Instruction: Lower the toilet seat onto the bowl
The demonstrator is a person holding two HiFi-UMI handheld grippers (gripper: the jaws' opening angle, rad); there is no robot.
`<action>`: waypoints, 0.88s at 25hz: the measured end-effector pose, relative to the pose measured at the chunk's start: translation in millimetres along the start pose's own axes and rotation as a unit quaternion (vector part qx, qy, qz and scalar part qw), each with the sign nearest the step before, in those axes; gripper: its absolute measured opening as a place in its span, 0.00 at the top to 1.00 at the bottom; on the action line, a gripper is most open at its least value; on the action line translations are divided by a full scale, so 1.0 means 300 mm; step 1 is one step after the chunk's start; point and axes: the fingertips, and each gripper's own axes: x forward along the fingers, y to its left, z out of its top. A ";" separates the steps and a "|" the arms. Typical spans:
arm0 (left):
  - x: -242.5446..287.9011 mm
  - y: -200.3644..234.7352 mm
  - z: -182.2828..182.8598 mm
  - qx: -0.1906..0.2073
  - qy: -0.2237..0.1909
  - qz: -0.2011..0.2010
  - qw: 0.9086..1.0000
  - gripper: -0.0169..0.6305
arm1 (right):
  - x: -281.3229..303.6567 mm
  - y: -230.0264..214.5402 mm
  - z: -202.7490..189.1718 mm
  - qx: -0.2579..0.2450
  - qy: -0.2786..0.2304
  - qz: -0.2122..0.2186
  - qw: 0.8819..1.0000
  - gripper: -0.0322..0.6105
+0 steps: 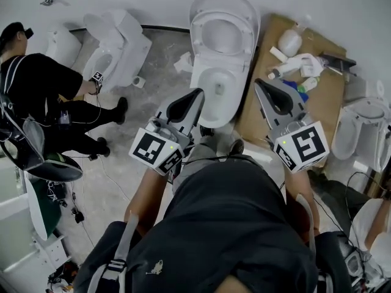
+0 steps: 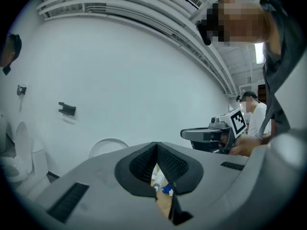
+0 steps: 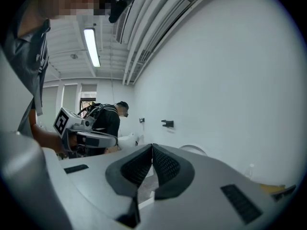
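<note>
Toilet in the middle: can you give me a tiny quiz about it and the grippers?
1. True or false: the toilet seat already lies on the bowl.
2. The left gripper has its jaws: A) wide open, B) shut, nothing held, C) shut on the seat.
3. What flat brown thing lies under the bottles?
Key: 1 false; 2 B; 3 cardboard.

White toilet (image 1: 223, 60), brown cardboard (image 1: 327, 99), grey left gripper (image 1: 199, 93) carrying a black-and-white marker cube (image 1: 157, 151).
</note>
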 end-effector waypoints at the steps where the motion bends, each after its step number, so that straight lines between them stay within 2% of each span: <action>1: 0.012 0.015 0.003 0.002 0.000 -0.009 1.000 0.97 | 0.013 -0.004 0.004 -0.001 0.001 -0.006 1.000 0.94; 8: 0.078 0.179 0.083 0.003 -0.014 -0.061 0.998 0.97 | 0.149 -0.027 0.081 -0.014 0.006 -0.053 0.998 0.94; 13: 0.117 0.299 0.079 -0.001 -0.006 -0.094 0.996 0.97 | 0.244 -0.015 0.097 -0.018 0.017 -0.077 0.997 0.94; 18: 0.163 0.320 0.054 0.001 0.009 -0.131 0.991 0.97 | 0.278 -0.024 0.101 -0.016 0.022 -0.100 0.995 0.94; 22: 0.196 0.304 0.052 0.009 0.012 -0.143 0.990 0.97 | 0.271 -0.030 0.087 -0.013 0.022 -0.103 0.994 0.94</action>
